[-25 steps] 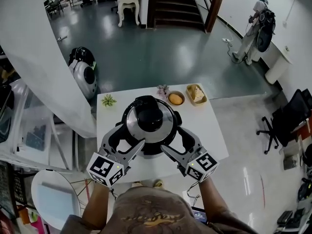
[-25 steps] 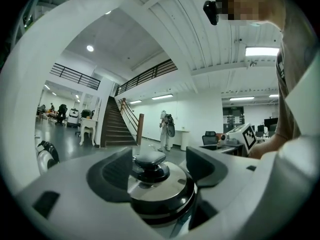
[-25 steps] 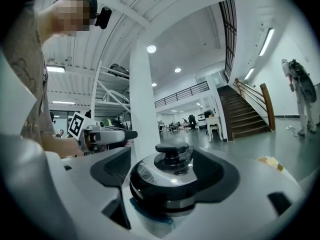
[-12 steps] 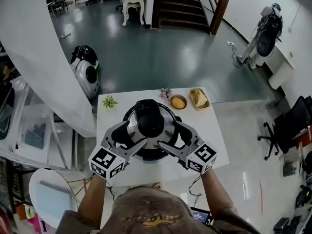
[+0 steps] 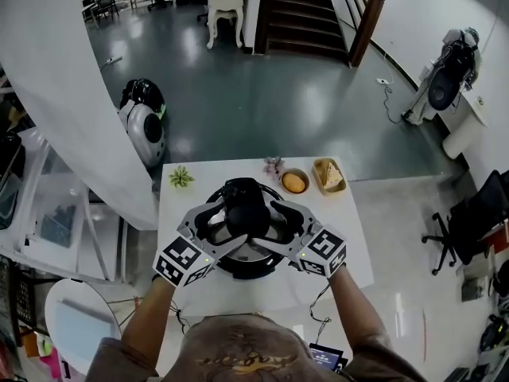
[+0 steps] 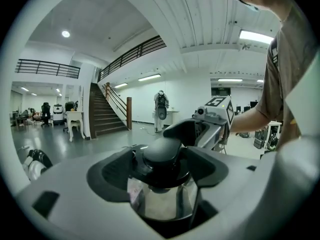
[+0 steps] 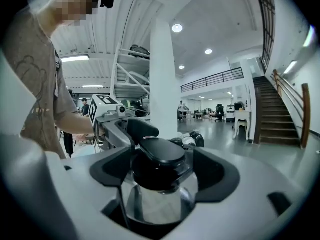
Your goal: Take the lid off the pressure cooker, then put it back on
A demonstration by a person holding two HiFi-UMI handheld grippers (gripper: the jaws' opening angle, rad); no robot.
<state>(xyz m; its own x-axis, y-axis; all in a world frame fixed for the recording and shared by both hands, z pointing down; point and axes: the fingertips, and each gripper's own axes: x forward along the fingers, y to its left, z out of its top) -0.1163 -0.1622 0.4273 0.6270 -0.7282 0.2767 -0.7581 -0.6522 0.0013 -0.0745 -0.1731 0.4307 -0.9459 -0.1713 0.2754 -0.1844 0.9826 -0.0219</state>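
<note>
Lid knob [image 6: 162, 151] sits between our left gripper's [image 6: 160, 171] fingers [image 6: 112, 171], which press on it from both sides. Our right gripper's [image 7: 157, 174] fingers [image 7: 215, 171] pinch the same knob from the opposite side. Below it, the steel lid [image 5: 208, 223] looks seated on the pressure cooker [image 5: 246, 269], mid-worktop [image 5: 350, 241]. If we pull unevenly, the knob may slip or the lid may tilt. If it is locked, the cooker could drag toward the small bowl [image 5: 293, 182] behind.

brown printed t-shirt [image 5: 238, 350], grey hand-held grippers [image 5: 225, 228] [image 5: 276, 226] with marker cubes [image 5: 183, 261]
</note>
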